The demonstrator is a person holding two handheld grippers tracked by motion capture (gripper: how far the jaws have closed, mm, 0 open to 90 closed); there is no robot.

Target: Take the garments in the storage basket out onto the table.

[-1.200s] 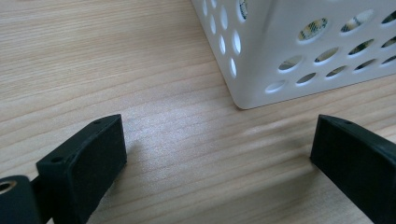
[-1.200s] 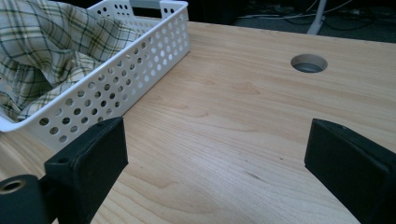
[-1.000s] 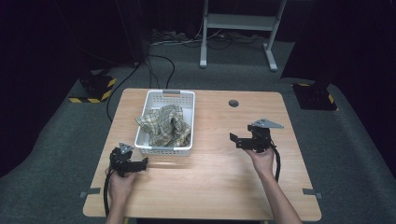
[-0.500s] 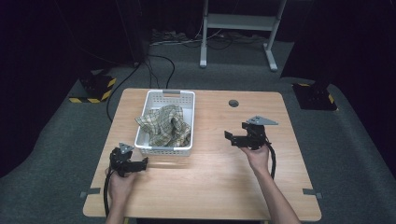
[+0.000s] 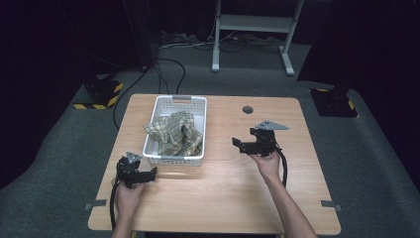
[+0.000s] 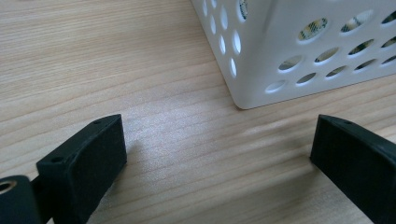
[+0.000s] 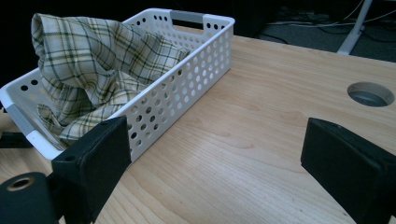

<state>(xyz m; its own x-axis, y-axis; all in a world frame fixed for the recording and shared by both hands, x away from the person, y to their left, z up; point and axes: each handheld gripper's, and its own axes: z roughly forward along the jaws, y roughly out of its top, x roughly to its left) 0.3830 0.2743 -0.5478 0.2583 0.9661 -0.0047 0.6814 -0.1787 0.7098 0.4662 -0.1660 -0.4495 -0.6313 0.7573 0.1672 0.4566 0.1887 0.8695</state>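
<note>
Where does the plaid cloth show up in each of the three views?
High view: plaid cloth heaped in the white basket, left of table centre.
Left gripper view: slivers of it through the basket wall's holes, upper right.
Right gripper view: piled above the rim, upper left.
Shared landmark: the white basket.

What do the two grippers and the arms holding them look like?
Both grippers, left gripper and right gripper, are black with blocky, flat-faced jaws, a grey three-cornered plate on top and a trailing black cable. The forearms are bare, no sleeves in sight.
</note>
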